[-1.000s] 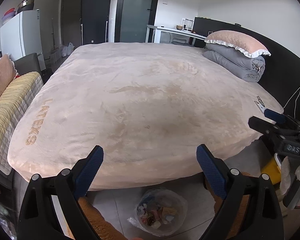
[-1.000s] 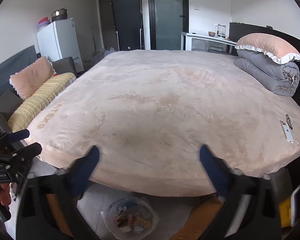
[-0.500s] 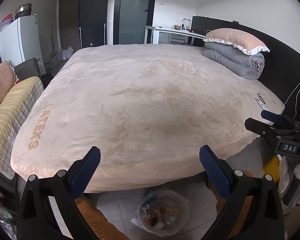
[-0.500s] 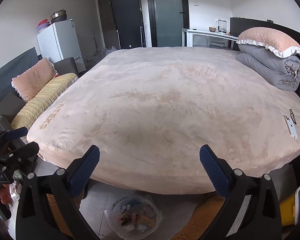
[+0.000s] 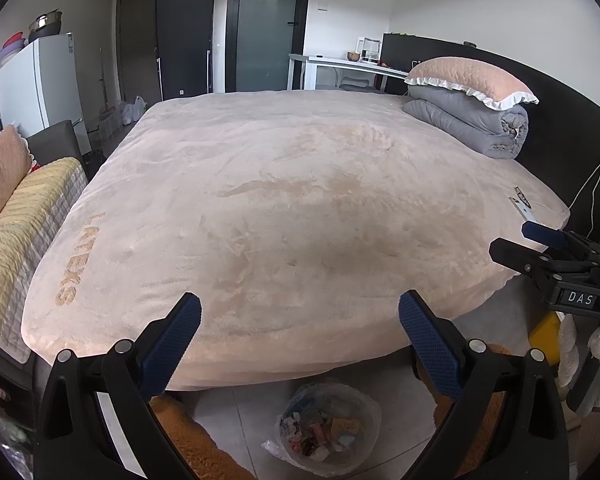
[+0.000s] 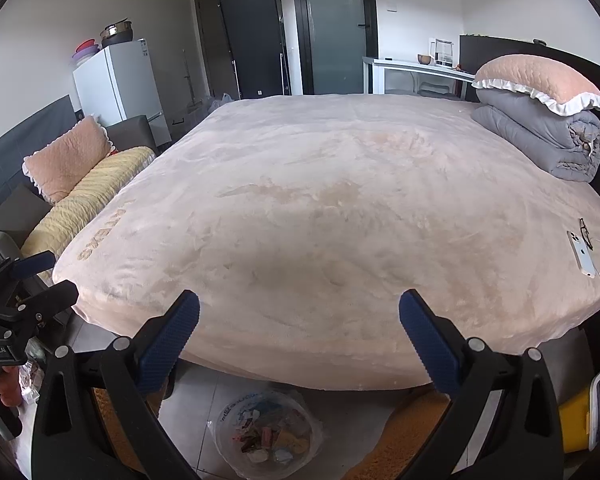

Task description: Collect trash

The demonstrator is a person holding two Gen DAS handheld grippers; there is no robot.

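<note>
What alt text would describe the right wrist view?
An open right gripper points over a large pink bed. A trash bin with wrappers stands on the floor below; a phone lies on the bed's right edge.

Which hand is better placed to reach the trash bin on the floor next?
Marginally the left: both tongs, left and right, are open and empty, but the trash bin sits nearly centred under the left.
</note>
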